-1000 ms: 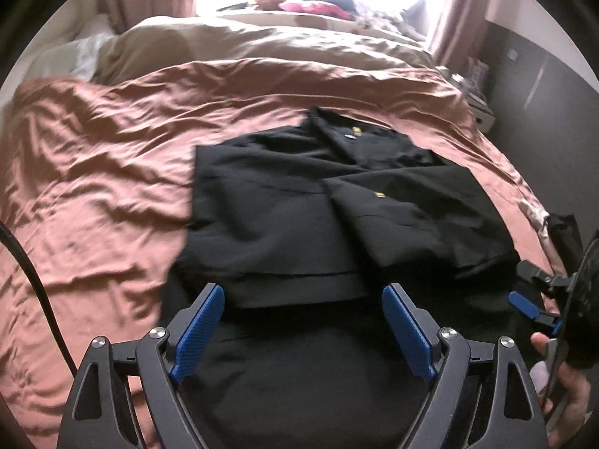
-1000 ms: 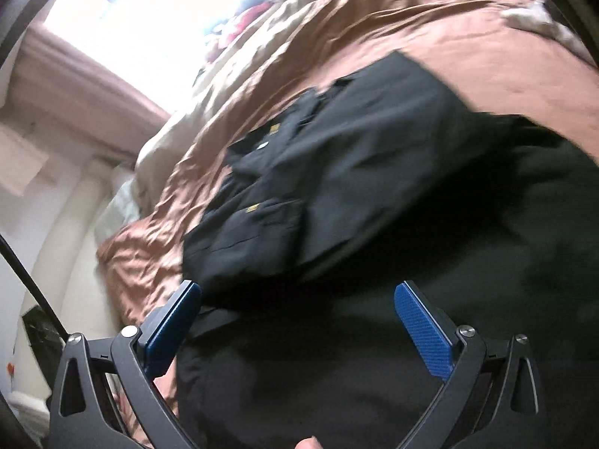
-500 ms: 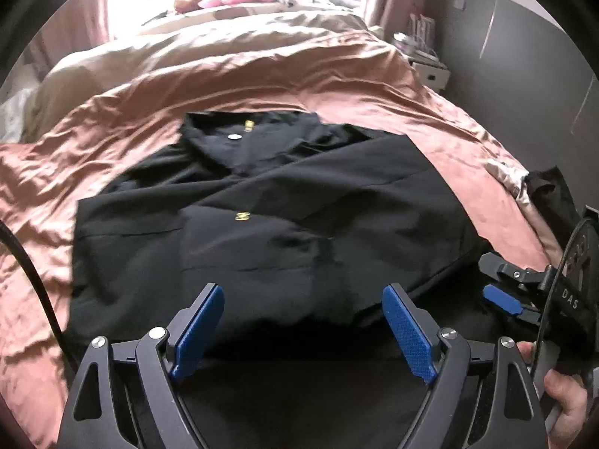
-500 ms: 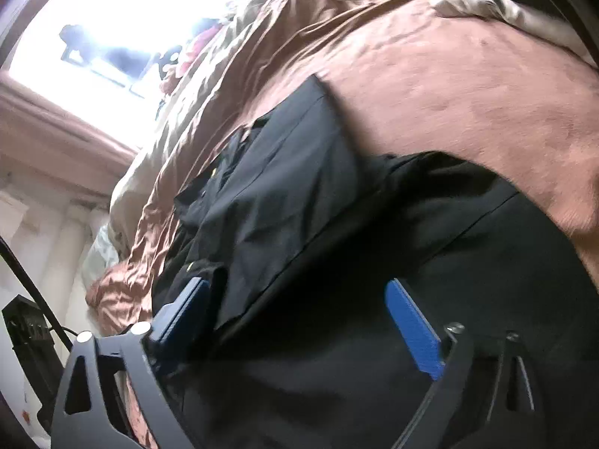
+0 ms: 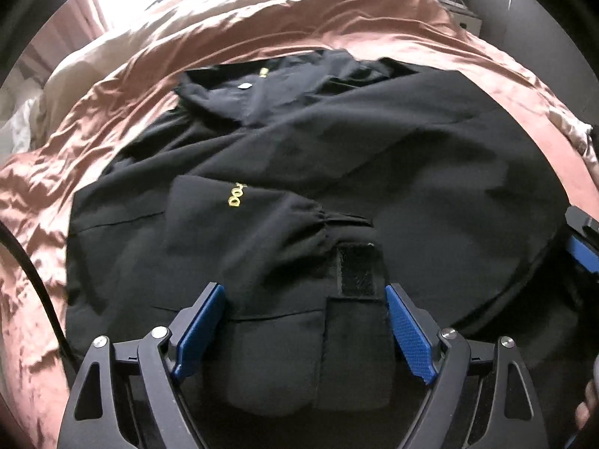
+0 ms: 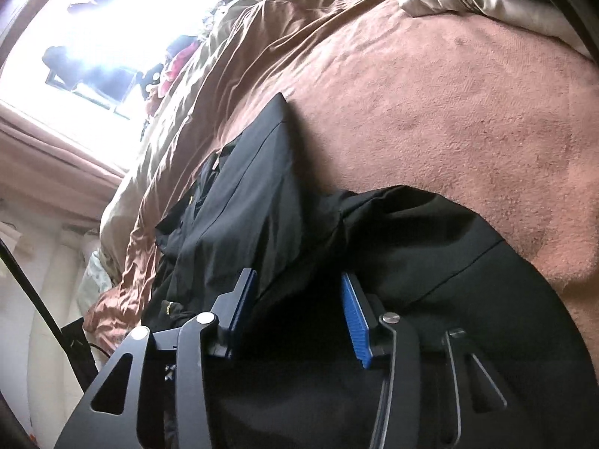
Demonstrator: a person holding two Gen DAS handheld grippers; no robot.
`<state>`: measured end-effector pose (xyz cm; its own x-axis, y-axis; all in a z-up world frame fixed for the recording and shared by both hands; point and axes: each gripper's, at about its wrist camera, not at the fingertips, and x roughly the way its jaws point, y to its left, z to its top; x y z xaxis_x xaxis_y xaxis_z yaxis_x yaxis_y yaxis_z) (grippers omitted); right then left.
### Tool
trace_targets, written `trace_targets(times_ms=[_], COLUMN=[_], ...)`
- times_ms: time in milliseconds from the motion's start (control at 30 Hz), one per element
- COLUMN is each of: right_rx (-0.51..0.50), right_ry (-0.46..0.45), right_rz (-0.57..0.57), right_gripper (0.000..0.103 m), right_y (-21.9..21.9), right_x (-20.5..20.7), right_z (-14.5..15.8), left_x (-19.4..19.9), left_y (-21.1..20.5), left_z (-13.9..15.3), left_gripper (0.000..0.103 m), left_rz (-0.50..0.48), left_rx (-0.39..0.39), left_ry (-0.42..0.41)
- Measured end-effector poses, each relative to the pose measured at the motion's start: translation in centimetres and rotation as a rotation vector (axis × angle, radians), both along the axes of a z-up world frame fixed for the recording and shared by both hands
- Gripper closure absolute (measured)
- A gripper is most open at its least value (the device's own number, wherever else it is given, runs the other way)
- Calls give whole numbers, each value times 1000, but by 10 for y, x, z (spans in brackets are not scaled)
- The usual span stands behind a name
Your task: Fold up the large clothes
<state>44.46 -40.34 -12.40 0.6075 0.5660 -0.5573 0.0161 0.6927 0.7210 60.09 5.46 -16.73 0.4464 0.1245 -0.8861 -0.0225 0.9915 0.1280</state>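
A large black jacket [image 5: 337, 172] with small yellow marks lies spread on the brown-pink bed cover [image 5: 112, 112]. One sleeve is folded across its front, and the cuff with its velcro strip [image 5: 355, 269] points toward me. My left gripper [image 5: 304, 292] hovers open just above that cuff, with cloth under both blue pads. At the jacket's [image 6: 254, 202] right hem, low over the cover [image 6: 449, 112], my right gripper [image 6: 297, 280] has its jaws closing. Black cloth lies between them, and a gap still shows. The right gripper [image 5: 582, 258] also peeks in at the left wrist view's right edge.
A beige duvet [image 5: 262, 3] is bunched at the far end of the bed, under a bright window [image 6: 112, 18]. A nightstand [image 5: 460, 11] stands at the far right. A black cable [image 5: 33, 277] hangs at the left. A beige cloth [image 6: 468, 0] lies past the cover.
My left gripper came down and closer to the jacket, stopping over the folded sleeve's cuff. My right gripper sank onto the hem and its jaws narrowed from wide open.
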Motion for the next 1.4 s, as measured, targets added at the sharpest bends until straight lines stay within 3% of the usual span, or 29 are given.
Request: trace_targets(times_ms=[333,567,667,800,867,1067,1167,1267,1400], right_rx=[-3,-9,-14,-3,-9,-32,-43,-57,-68], right_ry=[16,2,7,24,24,26,23,21,11], right_rz=[2,29,49,74,73,69,78,80,80], right_gripper=[60,60,60,60,60,60,60,60,60], right_y=[1,12,20,27,28,33,39,42,43], right_x=[2,6,7,13,16,22,23,25,24], right_z=[2,4,0,-6,-6,-5,-6,-7,-6], left_x=[-29,-65,-79,-90,-91,-97,-95,-88,-86], left_y=[81,157,180,197,205,215,219,212,207], left_z=[50,79,75,68,59,42,28,8,-2], left_gripper=[16,16,16,16,16,16,16,16,16], left_rz=[96,230,281,326,340,366,357,331,306], left_rx=[38,47,-14,-2,-40,-3,-86,-64,-72], left_ry=[-69,-102,-101,-112,-95,-88,-62,-12,-13])
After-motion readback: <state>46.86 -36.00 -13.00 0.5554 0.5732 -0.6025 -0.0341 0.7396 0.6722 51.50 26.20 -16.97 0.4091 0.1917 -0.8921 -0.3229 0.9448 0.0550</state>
